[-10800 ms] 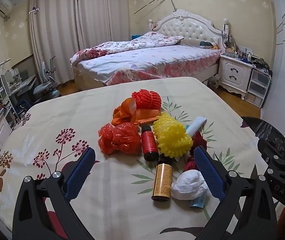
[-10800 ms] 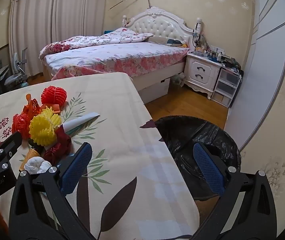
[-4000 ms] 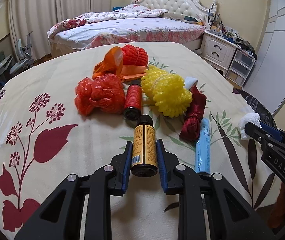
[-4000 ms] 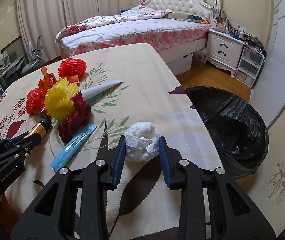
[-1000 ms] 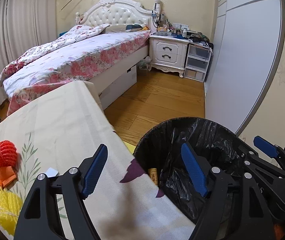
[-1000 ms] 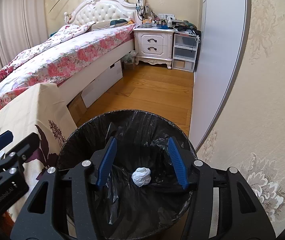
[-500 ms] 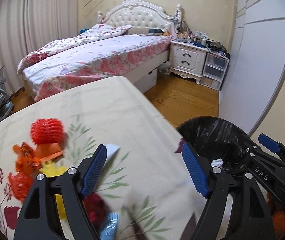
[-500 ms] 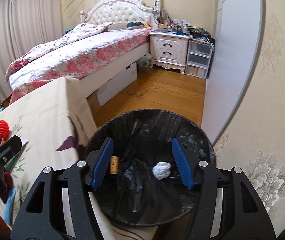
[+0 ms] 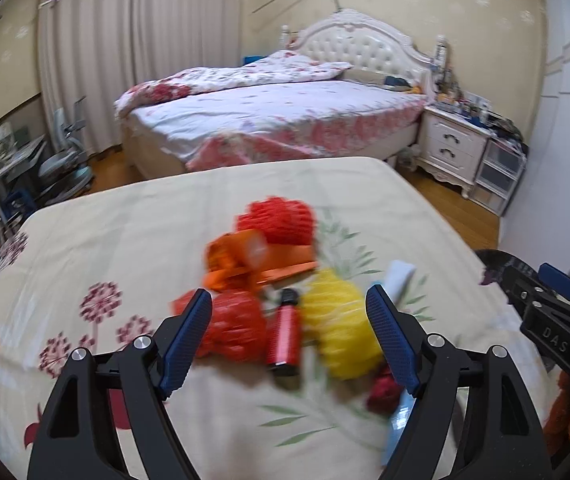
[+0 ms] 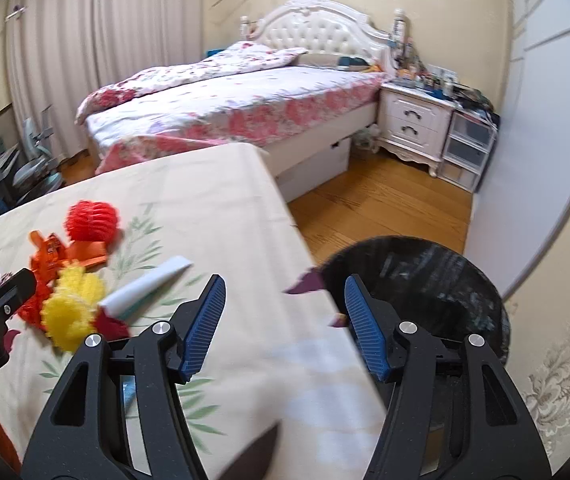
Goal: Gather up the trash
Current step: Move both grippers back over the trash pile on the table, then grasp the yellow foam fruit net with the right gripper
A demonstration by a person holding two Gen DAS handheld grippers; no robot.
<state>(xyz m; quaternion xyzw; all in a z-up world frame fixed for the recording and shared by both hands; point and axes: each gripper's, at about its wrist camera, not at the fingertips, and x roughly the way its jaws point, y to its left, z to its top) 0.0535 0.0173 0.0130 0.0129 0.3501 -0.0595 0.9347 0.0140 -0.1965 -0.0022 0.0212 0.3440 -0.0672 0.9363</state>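
Left gripper: the black left gripper with blue pads (image 9: 287,336) has its fingers spread wide with nothing between them; it has swung back from the bin and now hangs over the pile.
Right gripper: the black right gripper with blue pads (image 10: 281,324) has its fingers spread and empty, the jaws having just been opening; it points at the table's right edge.
Just changed: a second ago both grippers hung over the black-lined round trash bin (image 10: 425,284), where a white paper wad and a brown bottle had landed; neither shows now.
Bin: on the floor, just right of the table.
Trash left: on the cream floral tablecloth (image 9: 125,240), a red ribbed bottle (image 9: 284,330) lies between a red mesh ball (image 9: 237,324) on its left and a yellow honeycomb ball (image 9: 339,322) on its right; a red honeycomb ball (image 9: 275,220) and orange paper scraps (image 9: 241,258) lie farther off; a white tube (image 10: 145,286) sits right of the pile.
Meaning: 2 items seem binned, and the next pick is likely from this pile.
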